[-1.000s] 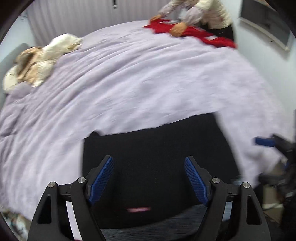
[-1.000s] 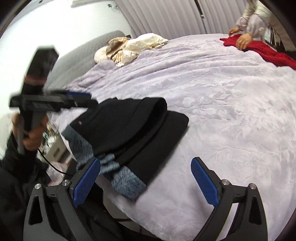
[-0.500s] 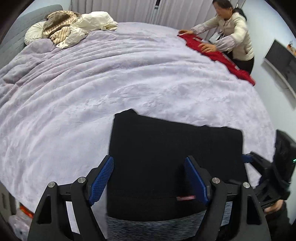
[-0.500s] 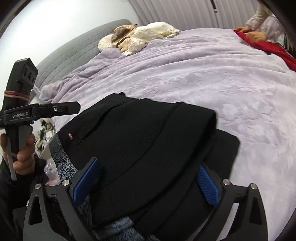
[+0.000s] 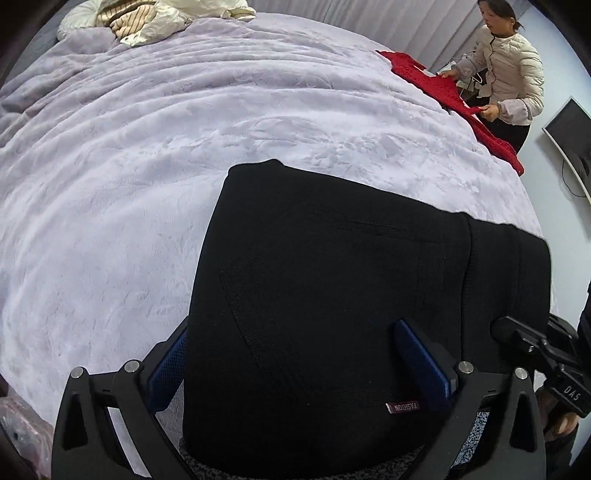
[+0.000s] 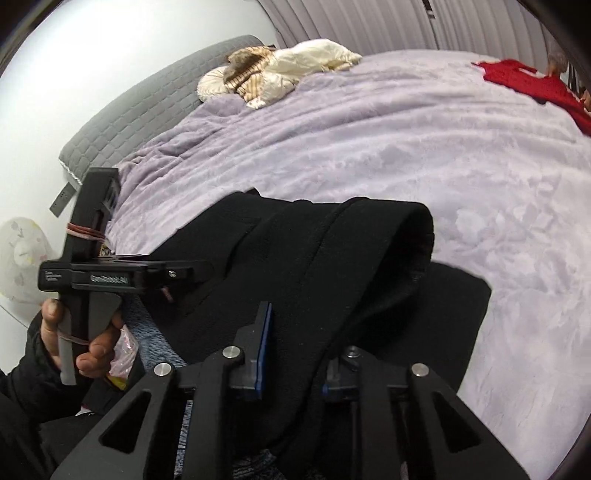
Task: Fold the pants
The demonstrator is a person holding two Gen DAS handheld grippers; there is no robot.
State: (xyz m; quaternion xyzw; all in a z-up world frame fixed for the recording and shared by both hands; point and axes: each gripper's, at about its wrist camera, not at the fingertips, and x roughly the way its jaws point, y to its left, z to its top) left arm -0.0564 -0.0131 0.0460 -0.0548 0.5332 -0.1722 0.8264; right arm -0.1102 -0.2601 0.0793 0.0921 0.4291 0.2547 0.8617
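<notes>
- Two black hand-held grippers with blue finger pads are working at the near edge of the bed, both on the folded black fabric pants [image 5: 332, 295].
- Left gripper [image 5: 295, 365] is sitting with its jaws spread wide, the pants' folded edge lying between them, one pad on each side, with nothing pinched.
- Right gripper [image 6: 295, 354] is closing its jaws narrowly on a thick fold of the pants [image 6: 332, 277], which is bunching up between the pads.
- Just ahead of the left gripper, a small red label [image 5: 403, 407] is showing on the black cloth, and grey marled lining is peeking out below it.
- Beneath the pants, a lilac plush bedspread [image 5: 184, 147] is stretching away from both grippers.
- Far ahead to the left of the left gripper, a heap of cream and striped bedding [image 5: 159, 18] is lying against the headboard.
- Far ahead to its right, a woman in a pale puffer jacket [image 5: 513, 66] is handling a red knitted garment [image 5: 443, 85].
</notes>
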